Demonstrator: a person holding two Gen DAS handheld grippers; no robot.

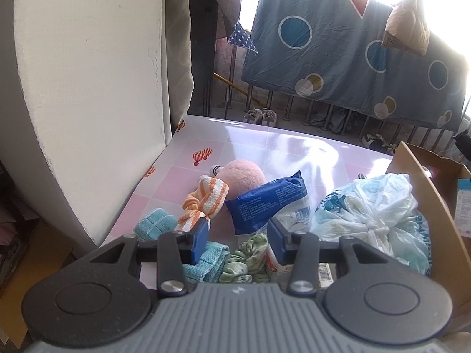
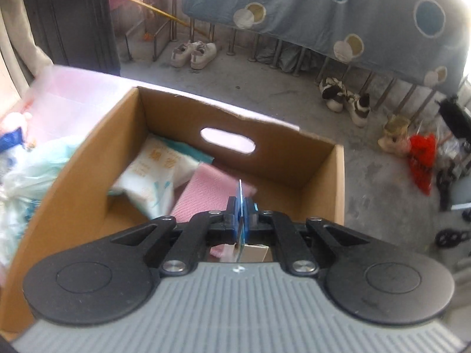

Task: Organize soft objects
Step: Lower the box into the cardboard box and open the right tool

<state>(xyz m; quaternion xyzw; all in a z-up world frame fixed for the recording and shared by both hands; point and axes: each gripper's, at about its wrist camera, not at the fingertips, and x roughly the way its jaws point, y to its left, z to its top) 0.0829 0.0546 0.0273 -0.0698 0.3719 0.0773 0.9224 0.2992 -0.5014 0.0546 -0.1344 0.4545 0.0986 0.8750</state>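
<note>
From the left wrist, the left gripper [image 1: 239, 235] hangs over a heap of soft things on a pink checked table [image 1: 182, 176], its blue pads standing apart with nothing pinched between them. Under the gap lie a green patterned cloth [image 1: 250, 260] and a folded teal towel [image 1: 207, 260]; just beyond are an orange-and-white striped cloth [image 1: 206, 198], a pink plush toy [image 1: 244, 176] and a blue packet [image 1: 269, 203] leaning on it. A knotted white plastic bag [image 1: 374, 209] sits to the right, against the wall of a cardboard box [image 1: 426, 194]. From the right wrist, the right gripper [image 2: 242, 211] is poised over the open box [image 2: 88, 176], its jaws pressed together on a thin pale-blue sheet [image 2: 240, 189] that stands up on edge between the pads. Inside the box lie a white soft packet [image 2: 154, 173] with orange print, a pink textured cloth [image 2: 210, 192] beside it, and a teal piece [image 2: 191, 150] at the back. The bag shows blurred outside the box's left wall.
</note>
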